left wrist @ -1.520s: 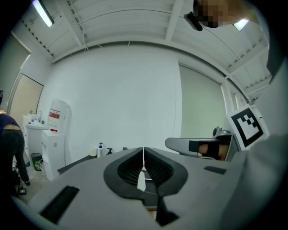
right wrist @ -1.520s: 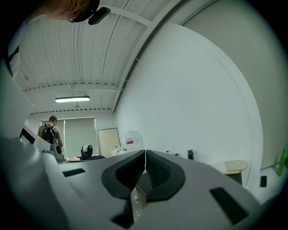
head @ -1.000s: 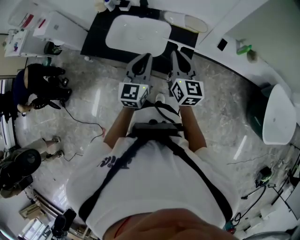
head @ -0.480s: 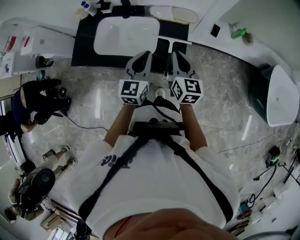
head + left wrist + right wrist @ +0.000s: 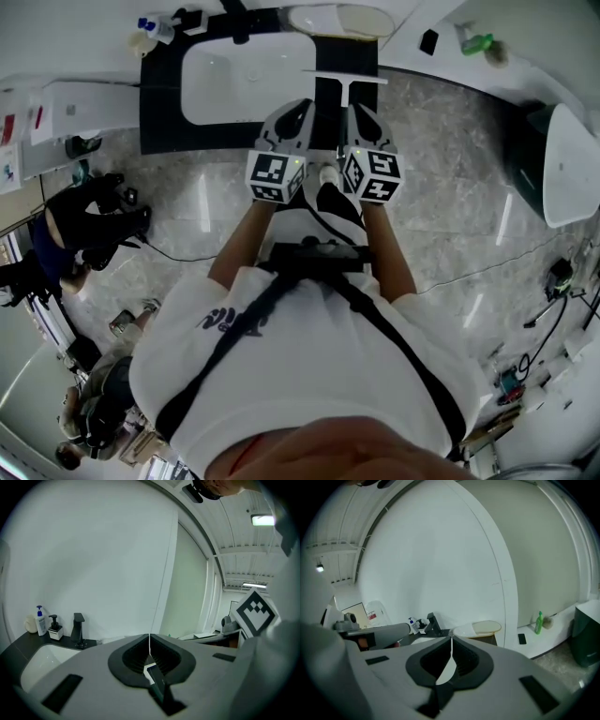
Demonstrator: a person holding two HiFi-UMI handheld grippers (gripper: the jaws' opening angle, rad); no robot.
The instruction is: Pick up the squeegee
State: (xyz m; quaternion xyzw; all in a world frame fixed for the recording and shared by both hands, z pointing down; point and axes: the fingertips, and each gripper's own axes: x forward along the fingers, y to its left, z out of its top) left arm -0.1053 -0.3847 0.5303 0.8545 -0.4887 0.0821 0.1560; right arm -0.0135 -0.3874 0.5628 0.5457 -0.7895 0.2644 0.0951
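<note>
- Countertop (image 5: 159, 103): black, against the wall; a white rectangular sink basin (image 5: 202, 66) is sunk into it, with a black faucet (image 5: 78, 629) at the back edge.
- Bin (image 5: 523, 141): dark green, on the marble floor (image 5: 450, 187) at far right; contents cannot be seen.
- Oval dish (image 5: 339, 19): white, beige inside, at the counter's far right end.
- Squeegee (image 5: 344, 78): white, T-shaped. The blade lies across the counter's front right edge and the handle runs toward the person. It sits just ahead of and between the two grippers, with nothing in the way.
- Left gripper (image 5: 300, 105): jaws pressed together, nothing gripped.
- Right gripper (image 5: 356, 108): jaws pressed together, nothing gripped.
- Blue-pump bottle (image 5: 41, 619) and black dispenser (image 5: 55, 626): left of the faucet.
- Green bottle (image 5: 539, 622): on a white ledge, right.
</note>
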